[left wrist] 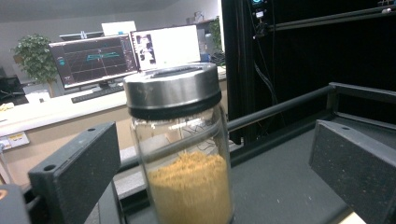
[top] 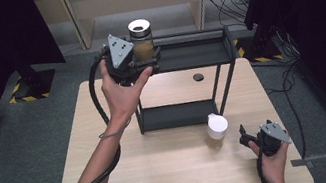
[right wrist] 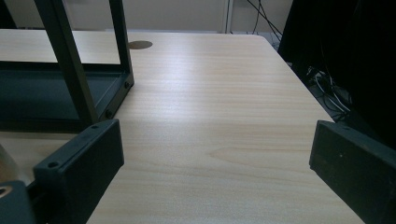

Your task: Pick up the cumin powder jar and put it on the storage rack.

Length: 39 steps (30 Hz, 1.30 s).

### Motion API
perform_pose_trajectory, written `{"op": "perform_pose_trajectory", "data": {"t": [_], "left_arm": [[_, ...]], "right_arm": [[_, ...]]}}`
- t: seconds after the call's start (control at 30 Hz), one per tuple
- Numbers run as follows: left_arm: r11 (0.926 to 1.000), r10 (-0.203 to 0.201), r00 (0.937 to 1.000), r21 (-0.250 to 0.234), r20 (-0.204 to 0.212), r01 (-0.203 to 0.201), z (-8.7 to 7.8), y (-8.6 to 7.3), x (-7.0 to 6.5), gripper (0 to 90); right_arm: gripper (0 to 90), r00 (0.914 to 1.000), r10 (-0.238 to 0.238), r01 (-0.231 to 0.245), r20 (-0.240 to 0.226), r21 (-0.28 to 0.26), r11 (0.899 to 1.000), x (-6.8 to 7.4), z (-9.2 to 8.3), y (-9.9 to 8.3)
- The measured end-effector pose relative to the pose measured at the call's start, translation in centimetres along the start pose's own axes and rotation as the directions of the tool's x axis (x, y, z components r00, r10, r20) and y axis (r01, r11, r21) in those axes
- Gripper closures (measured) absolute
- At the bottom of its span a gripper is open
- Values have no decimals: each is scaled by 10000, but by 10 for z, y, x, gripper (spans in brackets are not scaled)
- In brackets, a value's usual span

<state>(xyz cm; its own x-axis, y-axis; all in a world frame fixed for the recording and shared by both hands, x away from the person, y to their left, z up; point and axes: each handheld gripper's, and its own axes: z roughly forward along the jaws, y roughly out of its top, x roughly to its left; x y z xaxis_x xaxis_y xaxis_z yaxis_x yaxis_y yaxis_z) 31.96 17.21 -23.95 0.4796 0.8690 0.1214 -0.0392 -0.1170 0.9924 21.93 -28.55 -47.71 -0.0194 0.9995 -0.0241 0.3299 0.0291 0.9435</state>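
- A pale wooden table [top: 110,146] stands on grey carpet, with a black two-tier rack [top: 179,53] on it; in the left gripper view, monitors and a plant show far behind.
- The glass jar [left wrist: 184,154] stands upright at the left end of the rack's top shelf, about half full of yellow-brown powder, under a steel lid with a black band.
- Your left gripper [top: 148,62] sits level with that jar, its jaws spread wide to either side of the glass and clear of it, so by my reading the jar is set down and let go.
- Next, draw that hand straight back without brushing the glass or the shelf rail.
- A second jar with a white lid [top: 217,130] waits on the table in front of the rack.
- Your right gripper [top: 246,136] rests low just beside it, jaws wide and empty; it likely goes next.
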Motion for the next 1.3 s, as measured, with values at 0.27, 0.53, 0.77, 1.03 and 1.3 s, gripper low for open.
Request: {"op": "perform_pose_trajectory", "data": {"t": [0.27, 0.53, 0.77, 1.03, 1.3], "left_arm": [[9999, -85, 9997, -80, 238, 87, -12, -6, -1, 13], [9997, -30, 9989, -255, 470, 42, -27, -12, -6, 13], [9993, 20, 9987, -384, 513, 0, -42, -26, -10, 17], [9994, -17, 9986, -338, 525, 35, -58, -44, -11, 17], [9995, 20, 9982, -301, 600, -2, -70, -61, -14, 17]], "right_arm": [[28, 10000, -3, 3, 9, 5, 10000, 0, 0, 0], [28, 10000, -14, 14, 20, -11, 10000, 1, 0, 0], [28, 10000, 48, -48, -2, -11, 10000, 0, 0, 0], [28, 10000, 12, -12, 13, 6, 10000, 0, 0, 0], [28, 10000, 6, -6, 18, 13, 10000, 0, 0, 0]]}}
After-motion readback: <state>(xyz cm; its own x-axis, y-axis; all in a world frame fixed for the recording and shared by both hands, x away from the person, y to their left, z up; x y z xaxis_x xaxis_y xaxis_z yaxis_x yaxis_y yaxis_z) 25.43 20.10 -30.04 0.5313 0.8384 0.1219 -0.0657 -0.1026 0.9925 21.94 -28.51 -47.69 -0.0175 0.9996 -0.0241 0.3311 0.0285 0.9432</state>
